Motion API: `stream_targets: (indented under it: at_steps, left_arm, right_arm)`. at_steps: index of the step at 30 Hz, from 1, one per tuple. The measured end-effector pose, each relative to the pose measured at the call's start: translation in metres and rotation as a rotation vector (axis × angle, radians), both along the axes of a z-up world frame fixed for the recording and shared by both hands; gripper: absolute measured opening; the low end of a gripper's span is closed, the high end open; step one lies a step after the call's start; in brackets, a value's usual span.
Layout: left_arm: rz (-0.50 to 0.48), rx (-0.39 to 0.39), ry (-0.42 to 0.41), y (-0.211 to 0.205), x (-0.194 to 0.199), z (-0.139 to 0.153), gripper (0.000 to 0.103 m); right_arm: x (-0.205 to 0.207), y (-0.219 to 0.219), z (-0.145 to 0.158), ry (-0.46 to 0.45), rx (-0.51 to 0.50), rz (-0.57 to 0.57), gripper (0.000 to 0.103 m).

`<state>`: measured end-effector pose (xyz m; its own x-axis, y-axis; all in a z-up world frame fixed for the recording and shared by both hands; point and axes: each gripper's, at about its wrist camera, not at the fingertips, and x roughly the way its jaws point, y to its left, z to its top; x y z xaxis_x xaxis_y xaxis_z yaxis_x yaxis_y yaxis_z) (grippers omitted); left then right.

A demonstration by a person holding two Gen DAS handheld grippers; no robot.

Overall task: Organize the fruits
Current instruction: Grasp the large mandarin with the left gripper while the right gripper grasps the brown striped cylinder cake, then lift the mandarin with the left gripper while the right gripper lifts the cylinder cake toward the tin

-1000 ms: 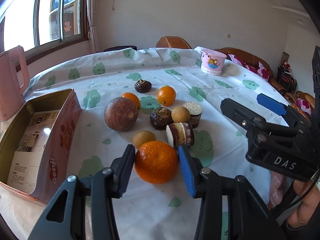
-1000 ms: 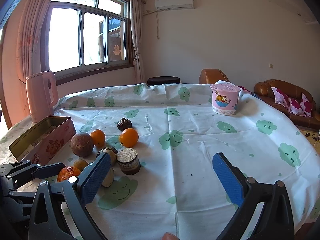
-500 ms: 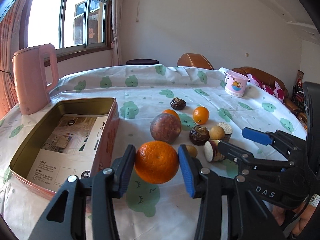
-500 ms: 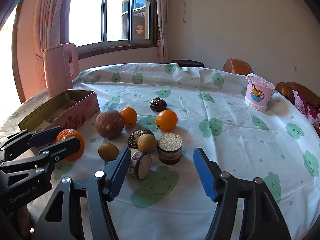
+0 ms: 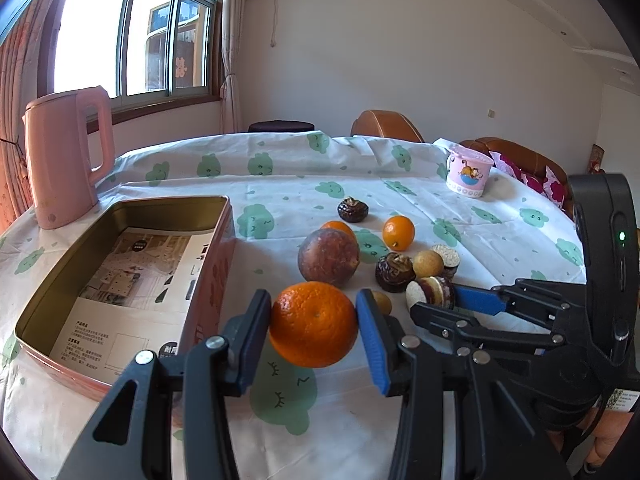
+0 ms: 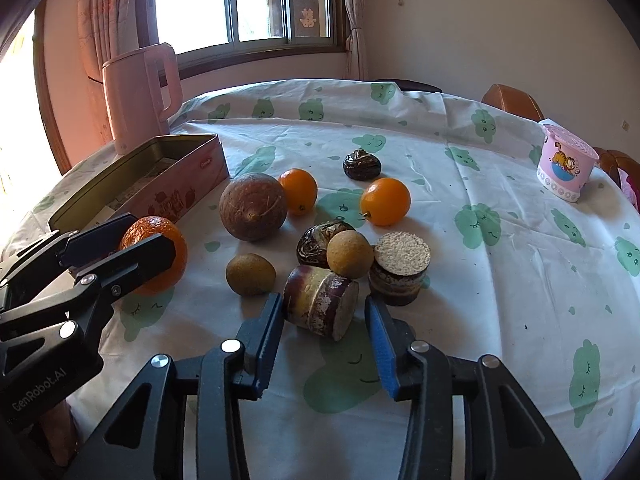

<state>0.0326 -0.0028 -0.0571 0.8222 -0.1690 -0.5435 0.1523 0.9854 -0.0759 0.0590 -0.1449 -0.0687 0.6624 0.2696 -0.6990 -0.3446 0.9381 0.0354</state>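
The tin box (image 5: 120, 268) is metal, dull gold inside, with printed paper at its bottom. The tablecloth (image 6: 500, 248) is matt, wrinkled cloth. At 10 o'clock, the pink kettle (image 5: 66, 156) looks like smooth plastic. The orange (image 5: 314, 324) has pitted, slightly glossy skin.

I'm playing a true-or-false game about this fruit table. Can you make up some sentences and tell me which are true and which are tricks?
1. The left gripper is squeezing a big orange. True.
2. The pink tin box is full of fruit. False: only printed paper shows inside.
3. The right gripper has its fingers on either side of a sugarcane piece lying on its side. True.
4. The pink kettle stands next to the cartoon cup. False: they are at opposite ends of the table.
5. The big brown round fruit sits on the tablecloth. True.
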Motion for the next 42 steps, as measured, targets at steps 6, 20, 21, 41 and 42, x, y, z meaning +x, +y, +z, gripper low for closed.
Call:
stream_targets:
  at_steps: [6, 20, 21, 41, 42]
  left_arm:
    - [-0.001, -0.007, -0.019, 0.001, -0.005, 0.002, 0.046]
    - [0.008, 0.001, -0.055, 0.001, -0.009, 0.005, 0.046]
    - [0.009, 0.002, -0.057, 0.001, -0.010, 0.005, 0.046]
    - [0.018, 0.016, -0.096, 0.002, -0.013, 0.009, 0.046]
    - [0.019, 0.016, -0.099, 0.002, -0.013, 0.009, 0.046]
  right_arm:
    - [-0.009, 0.004, 0.005, -0.064, -0.012, 0.020, 0.034]
    - [-0.024, 0.000, 0.014, -0.188, 0.023, 0.043, 0.032]
    - [-0.025, 0.001, 0.015, -0.196, 0.025, 0.045, 0.032]
    - [-0.038, -0.003, 0.019, -0.289, 0.051, 0.040, 0.033]
    - [-0.039, -0.003, 0.020, -0.293, 0.052, 0.039, 0.033]
